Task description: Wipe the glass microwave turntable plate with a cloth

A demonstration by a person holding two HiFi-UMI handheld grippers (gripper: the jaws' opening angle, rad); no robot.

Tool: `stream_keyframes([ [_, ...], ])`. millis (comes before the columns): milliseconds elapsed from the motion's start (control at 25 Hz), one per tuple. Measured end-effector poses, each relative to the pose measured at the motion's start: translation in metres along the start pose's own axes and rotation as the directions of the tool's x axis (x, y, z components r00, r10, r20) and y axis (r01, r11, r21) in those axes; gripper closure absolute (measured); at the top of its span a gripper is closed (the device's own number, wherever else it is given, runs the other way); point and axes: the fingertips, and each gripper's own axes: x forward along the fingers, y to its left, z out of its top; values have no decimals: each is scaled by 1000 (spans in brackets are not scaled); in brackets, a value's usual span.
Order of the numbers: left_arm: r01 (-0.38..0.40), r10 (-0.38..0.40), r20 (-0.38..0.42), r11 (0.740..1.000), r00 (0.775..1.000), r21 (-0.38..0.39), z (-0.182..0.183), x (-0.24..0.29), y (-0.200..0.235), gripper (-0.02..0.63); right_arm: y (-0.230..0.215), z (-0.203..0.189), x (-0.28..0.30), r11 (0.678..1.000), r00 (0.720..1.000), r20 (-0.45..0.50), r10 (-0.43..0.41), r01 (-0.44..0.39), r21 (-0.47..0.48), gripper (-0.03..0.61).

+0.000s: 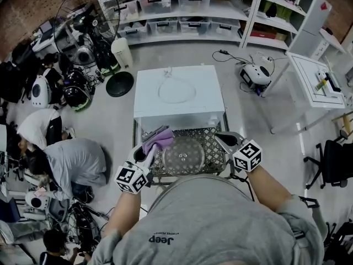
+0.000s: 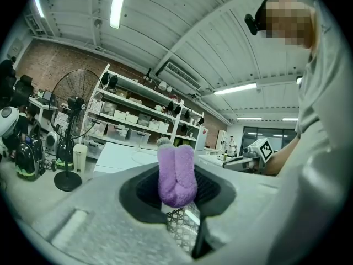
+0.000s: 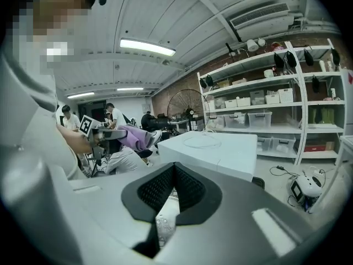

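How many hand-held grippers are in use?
2: the left hand-held gripper, left of the glass plate, clamps the purple cloth; the right hand-held gripper is at its right.

The plate (image 1: 183, 155) lies in the middle of a mat (image 1: 214, 147), which sits between the worktop (image 1: 182, 106) and the person. A cable loop (image 1: 176, 89) lies on the worktop, behind the mat. The cloth (image 1: 159, 138) is over the mat's far left corner, just beside the plate, in the left gripper (image 1: 148, 149). The right gripper (image 1: 222, 139) is at the mat's right edge, apart from the plate. A fan (image 1: 88, 21) stands on the floor, left of and behind the worktop. Shelves (image 1: 187, 10) run along the back.
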Motion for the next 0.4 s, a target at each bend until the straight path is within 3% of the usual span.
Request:
stream_keyframes([
  [400,13,-13,2,1000,1000,2,1,-3,-2,517,5,-2,-1,1000,1000,-10,2,-2,-17,572],
])
